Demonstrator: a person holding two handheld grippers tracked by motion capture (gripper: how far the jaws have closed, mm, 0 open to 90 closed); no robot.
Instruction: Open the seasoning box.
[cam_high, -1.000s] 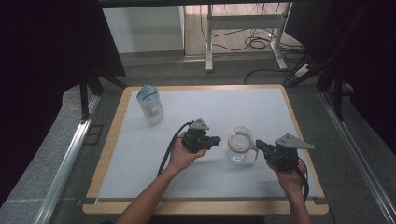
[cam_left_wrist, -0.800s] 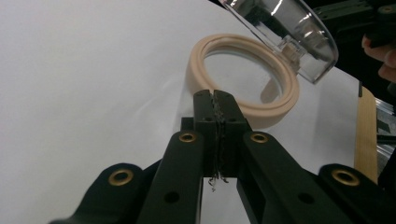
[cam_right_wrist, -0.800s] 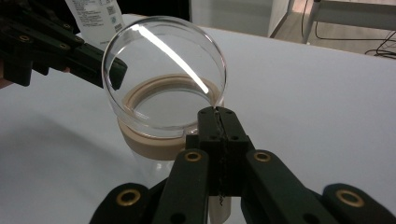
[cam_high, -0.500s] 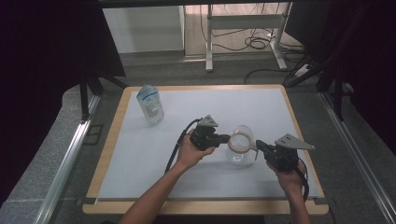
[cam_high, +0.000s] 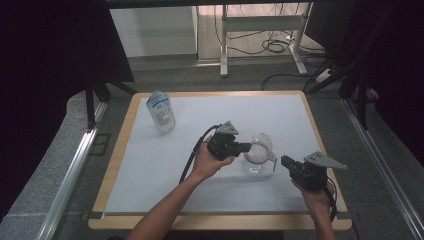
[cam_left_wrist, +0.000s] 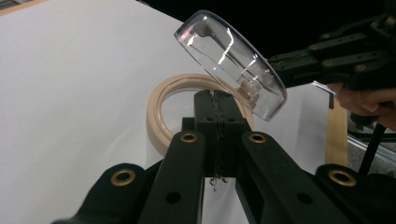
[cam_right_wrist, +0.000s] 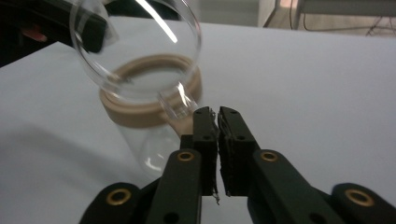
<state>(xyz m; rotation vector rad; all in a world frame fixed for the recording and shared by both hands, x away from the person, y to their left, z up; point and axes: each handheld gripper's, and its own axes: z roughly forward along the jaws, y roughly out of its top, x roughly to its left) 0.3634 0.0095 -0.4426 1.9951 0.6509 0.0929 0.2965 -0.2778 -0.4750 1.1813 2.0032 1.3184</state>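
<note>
A clear glass jar (cam_high: 257, 165) with a beige rim ring (cam_left_wrist: 161, 107) stands on the white mat, right of centre. Its clear hinged lid (cam_left_wrist: 229, 60) is tilted up above the mouth. My left gripper (cam_high: 248, 147) is shut, its tips (cam_left_wrist: 219, 100) at the near side of the ring, under the raised lid. To the right of the jar my right gripper (cam_high: 283, 161) points at it. Its jaws (cam_right_wrist: 217, 114) have just been opening and stand a narrow crack apart, with nothing between them. They sit just short of the ring (cam_right_wrist: 140, 109).
A white and blue pouch (cam_high: 161, 111) stands at the back left of the white mat (cam_high: 150, 160). The mat lies on a wooden-edged table (cam_high: 220, 220). Metal stand legs and cables sit on the floor beyond the far edge.
My left gripper has moved right, from the middle of the mat to the jar's rim. The lid now stands tilted up. The right hand has stayed put.
</note>
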